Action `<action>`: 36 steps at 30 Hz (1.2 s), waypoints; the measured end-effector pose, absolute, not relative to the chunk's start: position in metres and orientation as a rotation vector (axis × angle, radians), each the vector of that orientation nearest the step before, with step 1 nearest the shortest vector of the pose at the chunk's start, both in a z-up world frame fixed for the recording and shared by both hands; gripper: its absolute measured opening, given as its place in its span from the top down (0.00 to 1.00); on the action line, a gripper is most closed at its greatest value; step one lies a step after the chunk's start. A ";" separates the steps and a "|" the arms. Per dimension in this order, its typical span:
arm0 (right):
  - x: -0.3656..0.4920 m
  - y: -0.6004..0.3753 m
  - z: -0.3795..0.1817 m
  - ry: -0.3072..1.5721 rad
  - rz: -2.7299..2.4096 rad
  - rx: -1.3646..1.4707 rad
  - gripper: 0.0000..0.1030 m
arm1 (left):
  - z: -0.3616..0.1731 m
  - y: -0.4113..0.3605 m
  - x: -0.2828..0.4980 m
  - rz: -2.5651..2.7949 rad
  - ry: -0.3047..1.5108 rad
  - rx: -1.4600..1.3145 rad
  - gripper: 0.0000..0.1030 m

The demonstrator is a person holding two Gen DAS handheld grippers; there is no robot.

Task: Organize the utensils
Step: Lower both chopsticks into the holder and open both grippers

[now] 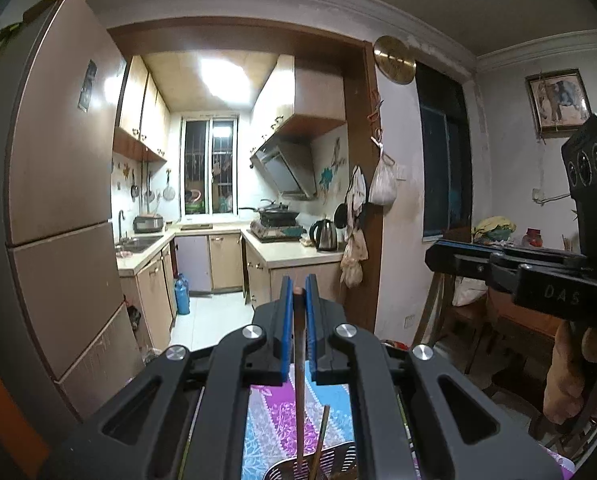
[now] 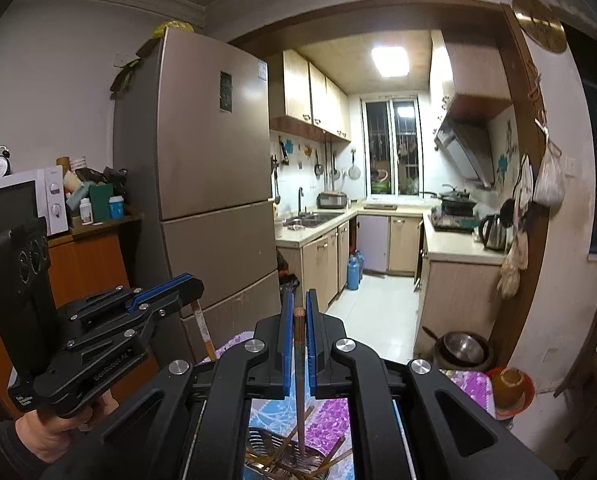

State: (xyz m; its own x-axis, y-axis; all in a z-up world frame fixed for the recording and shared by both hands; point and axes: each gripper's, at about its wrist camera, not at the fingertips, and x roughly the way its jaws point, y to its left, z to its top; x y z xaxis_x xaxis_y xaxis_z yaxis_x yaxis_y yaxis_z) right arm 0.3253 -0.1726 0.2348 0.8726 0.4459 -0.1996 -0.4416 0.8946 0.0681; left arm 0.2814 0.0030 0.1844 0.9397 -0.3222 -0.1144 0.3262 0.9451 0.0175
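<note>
Your left gripper point(image 1: 297, 292) is clamped on one brown chopstick point(image 1: 299, 380), which stands upright between the blue pads point(image 1: 285, 320), its lower end down in a perforated metal basket point(image 1: 334, 460) that holds another stick. Your right gripper point(image 2: 297, 312) is likewise closed on a patterned chopstick point(image 2: 299, 376), upright over a metal basket point(image 2: 266, 444) with more chopsticks point(image 2: 286, 440) lying crossed inside. Both baskets rest on a surface covered by a purple and blue floral cloth point(image 1: 330, 400). Beyond stand the fridge point(image 2: 202, 184) and, farther off, the lit kitchen with its window point(image 2: 390, 148).
</note>
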 end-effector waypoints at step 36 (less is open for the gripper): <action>0.364 -0.171 0.177 0.299 0.447 0.054 0.92 | 0.142 0.019 0.317 -0.283 0.200 0.009 0.78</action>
State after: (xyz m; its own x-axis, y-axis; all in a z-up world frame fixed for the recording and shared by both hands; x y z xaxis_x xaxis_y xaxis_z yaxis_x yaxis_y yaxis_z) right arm 0.3645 -0.1711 0.1772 0.8589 0.4331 -0.2734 -0.4173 0.9013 0.1165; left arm 0.3167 0.0195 0.1424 0.9407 -0.2764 -0.1970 0.2781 0.9603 -0.0192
